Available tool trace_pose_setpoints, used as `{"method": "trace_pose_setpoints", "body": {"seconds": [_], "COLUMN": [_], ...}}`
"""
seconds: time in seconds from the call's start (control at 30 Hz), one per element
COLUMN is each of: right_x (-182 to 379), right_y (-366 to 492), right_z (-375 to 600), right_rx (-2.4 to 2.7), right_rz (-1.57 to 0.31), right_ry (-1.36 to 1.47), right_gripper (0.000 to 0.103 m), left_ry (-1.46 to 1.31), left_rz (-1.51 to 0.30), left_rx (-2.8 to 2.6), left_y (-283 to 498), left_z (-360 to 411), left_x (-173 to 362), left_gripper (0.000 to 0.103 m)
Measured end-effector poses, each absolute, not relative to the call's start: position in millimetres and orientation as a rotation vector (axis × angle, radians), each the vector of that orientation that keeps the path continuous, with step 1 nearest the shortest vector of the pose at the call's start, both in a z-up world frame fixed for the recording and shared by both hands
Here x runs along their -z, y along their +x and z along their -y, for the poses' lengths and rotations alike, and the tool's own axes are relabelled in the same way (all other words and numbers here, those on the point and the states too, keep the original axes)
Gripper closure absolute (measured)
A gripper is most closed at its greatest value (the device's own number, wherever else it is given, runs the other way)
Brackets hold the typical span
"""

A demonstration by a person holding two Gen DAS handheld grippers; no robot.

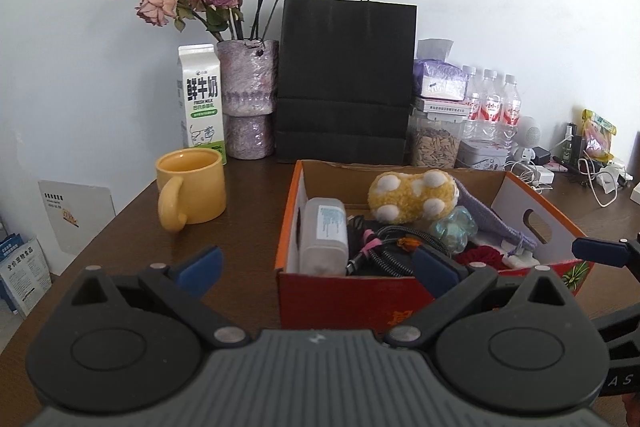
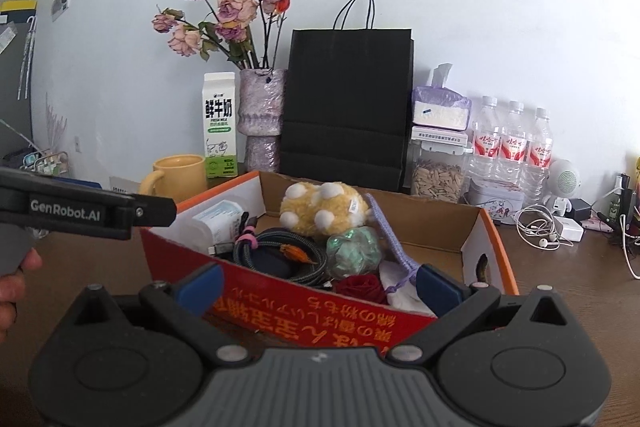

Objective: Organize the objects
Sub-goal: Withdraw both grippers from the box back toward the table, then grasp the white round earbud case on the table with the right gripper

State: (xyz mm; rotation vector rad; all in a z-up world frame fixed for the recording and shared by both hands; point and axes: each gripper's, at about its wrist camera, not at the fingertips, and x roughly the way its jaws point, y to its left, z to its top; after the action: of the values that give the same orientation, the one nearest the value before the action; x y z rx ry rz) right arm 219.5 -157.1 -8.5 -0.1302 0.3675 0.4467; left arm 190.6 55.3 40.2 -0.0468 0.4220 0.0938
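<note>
An orange and red cardboard box point(image 1: 344, 291) point(image 2: 304, 311) sits on the brown table. It holds a yellow plush toy point(image 1: 412, 195) point(image 2: 322, 207), a white plastic container point(image 1: 323, 235) point(image 2: 218, 223), a coiled black cable point(image 1: 394, 251) point(image 2: 280, 255), a green crinkled ball point(image 1: 454, 227) point(image 2: 352, 250), a red rose point(image 2: 360, 287) and a purple knitted pouch point(image 1: 496, 223). My left gripper point(image 1: 318, 267) is open and empty just before the box's near wall. My right gripper point(image 2: 320, 285) is open and empty at the box's near right corner.
A yellow mug point(image 1: 192, 189) point(image 2: 178, 177) stands left of the box. Behind are a milk carton point(image 1: 202, 99), a vase of dried roses point(image 1: 248, 99), a black paper bag point(image 1: 346, 79), a seed jar point(image 2: 438, 175), water bottles point(image 2: 512, 147) and tangled cables point(image 2: 548, 227).
</note>
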Motion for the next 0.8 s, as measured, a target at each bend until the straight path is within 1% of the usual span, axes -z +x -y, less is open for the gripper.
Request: {"method": "trace_pose_setpoints", "body": {"seconds": [0.27, 0.37, 0.43, 0.47, 0.53, 0.6, 0.63, 0.67, 0.7, 0.73, 0.8], "right_x": [19.5, 25.1, 29.3, 31.5, 35.0, 37.8, 39.1, 40.6, 41.6, 42.8, 44.9], "right_y": [204.2, 201.4, 201.4, 200.9, 199.6, 198.7, 198.6, 198.8, 199.3, 199.7, 201.3], "right_z": [133.1, 123.5, 117.7, 115.0, 109.5, 104.6, 102.4, 100.1, 97.9, 96.1, 92.3], "right_rx": [-0.534, -0.572, -0.599, -0.613, -0.636, -0.653, -0.661, -0.669, -0.676, -0.680, -0.684], "right_rz": [-0.420, -0.451, -0.477, -0.490, -0.508, -0.521, -0.528, -0.537, -0.544, -0.549, -0.556], "right_ry": [-0.170, -0.181, -0.187, -0.191, -0.200, -0.208, -0.212, -0.215, -0.219, -0.224, -0.234], "right_gripper": [0.001, 0.007, 0.017, 0.020, 0.033, 0.038, 0.045, 0.049, 0.055, 0.060, 0.063], "left_ry": [-0.051, -0.050, -0.051, -0.053, -0.054, -0.054, -0.056, -0.057, -0.060, -0.063, -0.069], "left_rz": [-0.478, -0.500, -0.514, -0.521, -0.541, -0.556, -0.563, -0.568, -0.572, -0.573, -0.578], "left_rx": [-0.133, -0.135, -0.136, -0.137, -0.135, -0.133, -0.132, -0.129, -0.126, -0.125, -0.127], "left_y": [158.4, 148.4, 142.5, 140.0, 135.6, 131.8, 129.9, 128.4, 126.9, 125.7, 124.3], "left_z": [-80.9, -87.3, -91.2, -93.0, -96.3, -97.8, -99.0, -99.7, -100.7, -101.5, -103.0], "left_x": [-30.6, -26.2, -23.2, -21.7, -18.2, -14.8, -13.1, -11.6, -10.5, -9.8, -8.7], "left_gripper": [0.000, 0.000, 0.000, 0.000, 0.000, 0.000, 0.000, 0.000, 0.000, 0.000, 0.000]}}
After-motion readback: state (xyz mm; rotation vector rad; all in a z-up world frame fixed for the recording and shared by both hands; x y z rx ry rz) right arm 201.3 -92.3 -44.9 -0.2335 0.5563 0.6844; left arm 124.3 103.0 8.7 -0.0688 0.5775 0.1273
